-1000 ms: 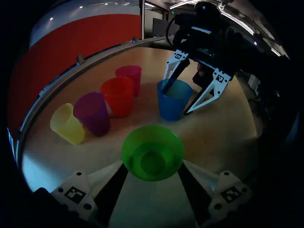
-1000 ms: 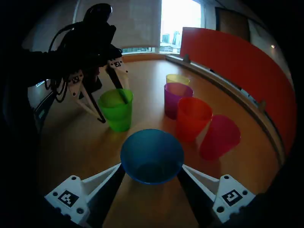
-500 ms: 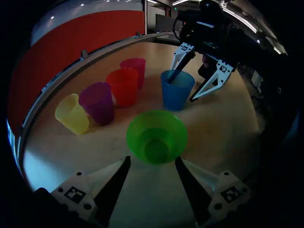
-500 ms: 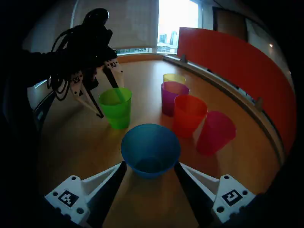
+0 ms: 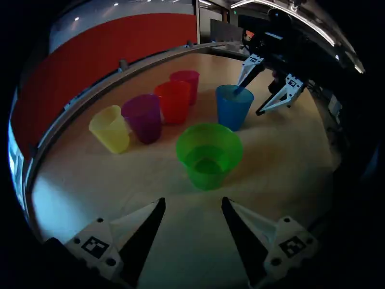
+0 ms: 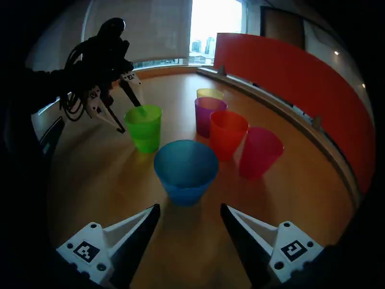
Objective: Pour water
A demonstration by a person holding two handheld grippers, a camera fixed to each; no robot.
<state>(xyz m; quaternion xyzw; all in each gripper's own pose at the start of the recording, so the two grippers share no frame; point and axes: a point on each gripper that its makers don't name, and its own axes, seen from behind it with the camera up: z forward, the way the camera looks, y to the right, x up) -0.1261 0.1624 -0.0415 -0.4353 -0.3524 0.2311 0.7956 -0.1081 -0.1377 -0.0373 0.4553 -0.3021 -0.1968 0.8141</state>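
Observation:
A green cup [image 5: 209, 154] stands upright on the wooden table [image 5: 284, 159], a short way beyond my left gripper [image 5: 192, 202], which is open with nothing between its fingers. The cup seems to hold a little water. A blue cup [image 6: 185, 171] stands just ahead of my right gripper [image 6: 189, 208], also open and apart from the cup. In the left gripper view the blue cup [image 5: 234, 106] is farther off, with the right gripper [image 5: 248, 102] behind it. In the right gripper view the left gripper [image 6: 131, 118] hangs behind the green cup [image 6: 143, 127].
A row of cups runs beside the two: yellow [image 5: 109, 129], purple [image 5: 143, 117], orange [image 5: 173, 101], pink [image 5: 185, 84]. A raised table rim [image 5: 96, 89] and a red panel [image 5: 86, 53] lie behind them. A bright window [image 6: 211, 29] is at the far end.
Both grippers have drawn back from their cups. The green and blue cups, earlier between the fingers, now stand free on the table ahead of the fingertips.

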